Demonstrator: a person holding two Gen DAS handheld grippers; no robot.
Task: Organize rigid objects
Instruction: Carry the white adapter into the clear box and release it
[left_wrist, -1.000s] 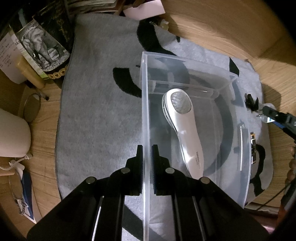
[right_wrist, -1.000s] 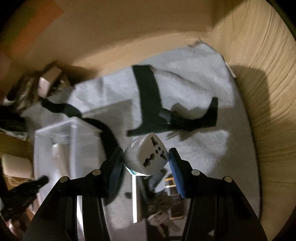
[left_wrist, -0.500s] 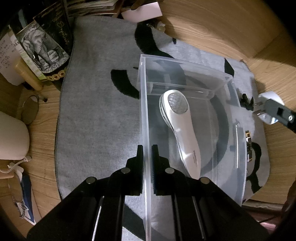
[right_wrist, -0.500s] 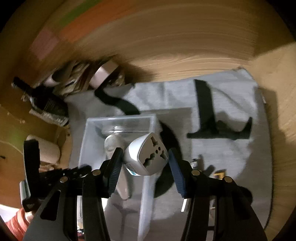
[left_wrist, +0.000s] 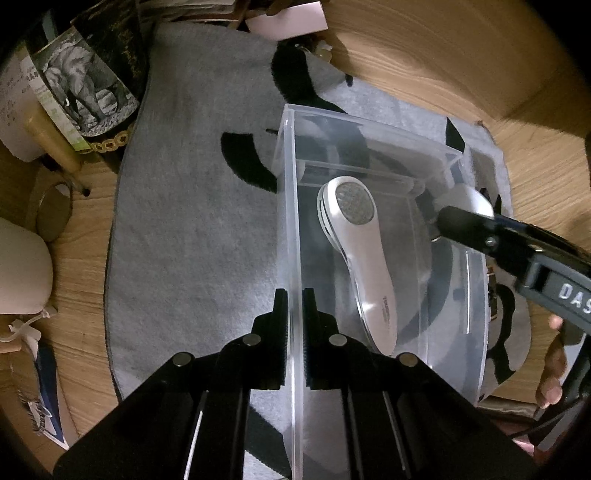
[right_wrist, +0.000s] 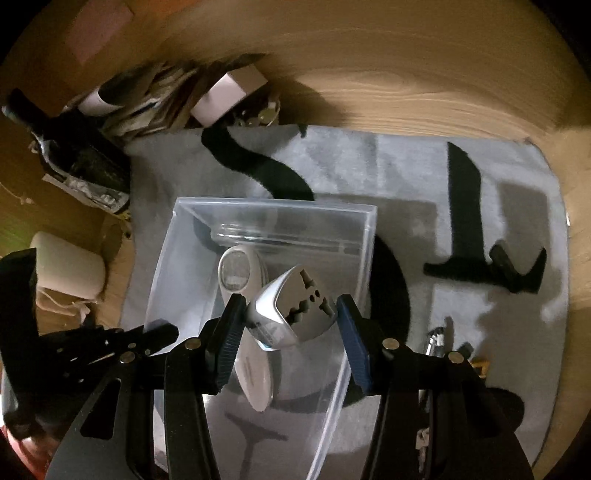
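Observation:
A clear plastic box (left_wrist: 376, 129) stands on a grey mat (left_wrist: 192, 229). A white handheld shaver-like device (left_wrist: 354, 258) lies inside it, also seen in the right wrist view (right_wrist: 240, 273). My left gripper (left_wrist: 293, 314) is shut on the box's left wall. My right gripper (right_wrist: 291, 314) is shut on a white travel plug adapter (right_wrist: 291, 306) and holds it above the box (right_wrist: 273, 210). In the left wrist view the adapter (left_wrist: 469, 197) hangs over the box's right rim.
Bottles (left_wrist: 88, 74), papers and a white cylinder (left_wrist: 18, 269) crowd the mat's left and back edge. Small items, among them a metal piece (right_wrist: 437, 339) and a black clip (right_wrist: 506, 266), lie on the mat right of the box.
My right gripper has carried the adapter from the mat's right side to above the box. The left gripper has kept its hold on the box wall.

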